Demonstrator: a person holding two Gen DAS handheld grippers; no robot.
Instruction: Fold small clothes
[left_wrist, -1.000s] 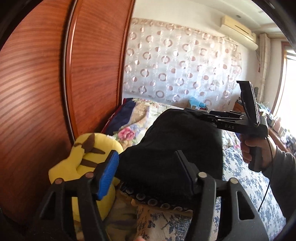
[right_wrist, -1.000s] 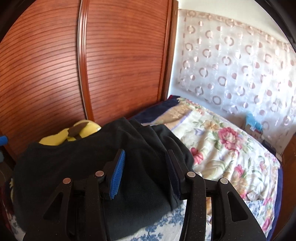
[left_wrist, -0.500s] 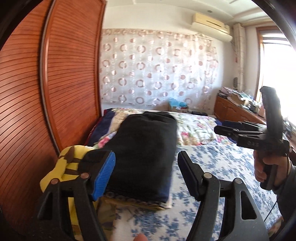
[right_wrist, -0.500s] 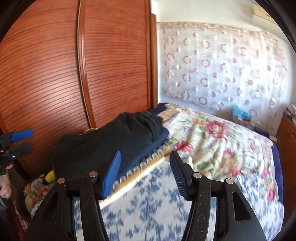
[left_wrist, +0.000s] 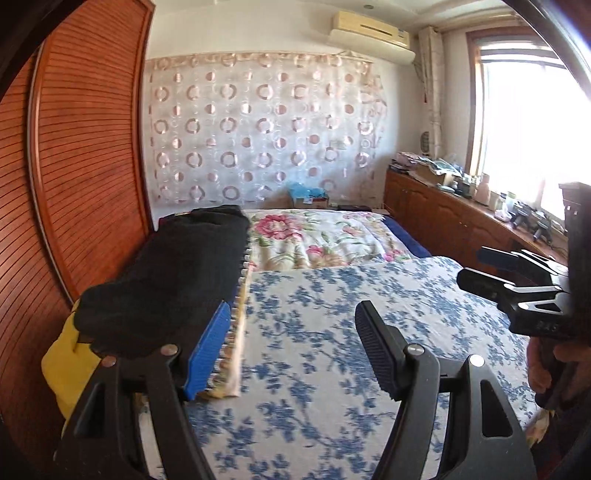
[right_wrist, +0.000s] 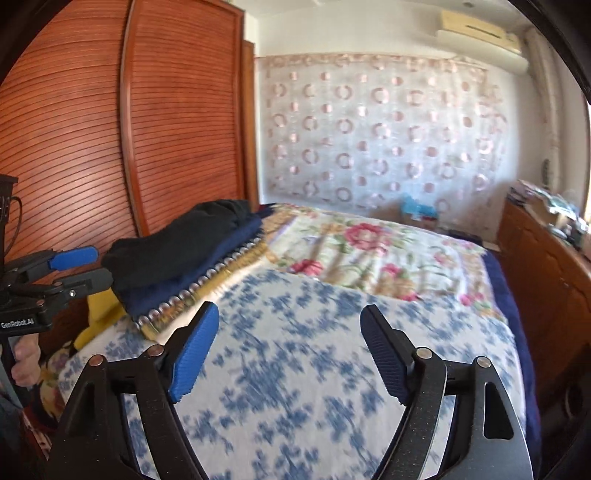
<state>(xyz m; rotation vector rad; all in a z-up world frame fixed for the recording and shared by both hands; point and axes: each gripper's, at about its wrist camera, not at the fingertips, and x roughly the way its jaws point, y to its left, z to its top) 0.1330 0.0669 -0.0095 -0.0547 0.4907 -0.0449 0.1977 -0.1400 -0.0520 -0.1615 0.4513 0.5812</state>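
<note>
1. Black-framed left gripper (left_wrist: 291, 350): jaws spread wide, one blue pad and one dark pad, nothing between them, having just eased further apart; it hangs above the blue-flowered bedspread (left_wrist: 332, 314).
2. Right gripper (right_wrist: 290, 350): jaws released and wide, just opened further, empty, over the same bedspread.
3. Black folded garment (left_wrist: 166, 273): lies along the bed's left edge beside the wooden wardrobe doors (left_wrist: 81, 147), its long axis running from the near end toward the far wall; it rests on a navy folded piece (right_wrist: 192, 273) and a beaded-edge cloth (right_wrist: 199, 291).
4. Yellow soft toy (left_wrist: 62, 365): partly under the stack's near end.
</note>
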